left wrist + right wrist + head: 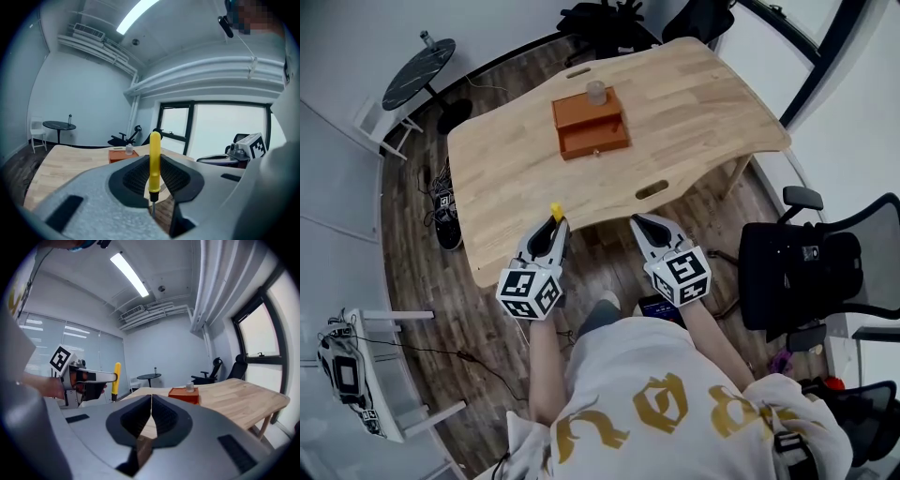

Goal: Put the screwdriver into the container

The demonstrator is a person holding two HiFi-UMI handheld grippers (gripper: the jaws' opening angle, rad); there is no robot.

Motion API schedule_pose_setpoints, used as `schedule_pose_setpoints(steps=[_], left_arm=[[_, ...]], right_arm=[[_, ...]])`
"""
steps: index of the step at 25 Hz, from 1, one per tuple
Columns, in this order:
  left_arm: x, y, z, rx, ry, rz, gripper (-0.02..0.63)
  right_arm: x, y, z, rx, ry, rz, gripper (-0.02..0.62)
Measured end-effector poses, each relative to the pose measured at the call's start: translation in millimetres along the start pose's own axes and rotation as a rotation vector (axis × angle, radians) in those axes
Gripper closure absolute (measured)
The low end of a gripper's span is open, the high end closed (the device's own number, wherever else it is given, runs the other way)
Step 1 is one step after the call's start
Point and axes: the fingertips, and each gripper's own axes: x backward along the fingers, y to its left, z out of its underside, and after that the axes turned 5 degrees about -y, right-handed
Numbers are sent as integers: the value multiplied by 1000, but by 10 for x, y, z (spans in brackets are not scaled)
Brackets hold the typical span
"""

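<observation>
A yellow-handled screwdriver (pixel 154 161) stands upright between the jaws of my left gripper (pixel 555 225), which is shut on it; its handle top (pixel 556 212) pokes up at the near table edge. From the right gripper view the screwdriver (pixel 116 377) shows at the left, held by the left gripper (pixel 86 378). My right gripper (pixel 641 225) is shut with nothing in it, just before the table's near edge. An orange container (pixel 590 126) with an open drawer sits mid-table, well beyond both grippers. A small clear jar (pixel 596 92) stands on its top.
The wooden table (pixel 694 94) has two slot cut-outs. A black office chair (pixel 811 267) stands to the right. A round black side table (pixel 417 73) and a white chair are at the far left. Cables lie on the floor left of the table.
</observation>
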Motion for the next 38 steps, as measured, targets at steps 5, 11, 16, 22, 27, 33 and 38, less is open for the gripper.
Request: schedule_pose_setpoints(steps=[5, 11, 16, 22, 27, 33, 38], left_arm=[[-45, 7, -9, 8, -7, 2, 535], [-276, 85, 31, 35, -6, 36, 535], [-666, 315, 66, 51, -3, 46, 535], [-1359, 769, -2, 78, 11, 62, 535], [-1944, 1195, -110, 96, 33, 89, 535], [-2471, 1704, -128, 98, 59, 124, 535], [-2743, 1952, -62, 109, 74, 160, 535]], right_arm=[[7, 21, -27, -43, -23, -56, 584], [-97, -141, -181, -138, -87, -105, 584], [-421, -441, -18, -74, -12, -53, 584], [-1073, -948, -20, -45, 30, 4, 584], [-1683, -1264, -57, -72, 62, 24, 584], [-2317, -1528, -61, -71, 70, 77, 584], [-2531, -1777, -32, -38, 76, 201, 583]])
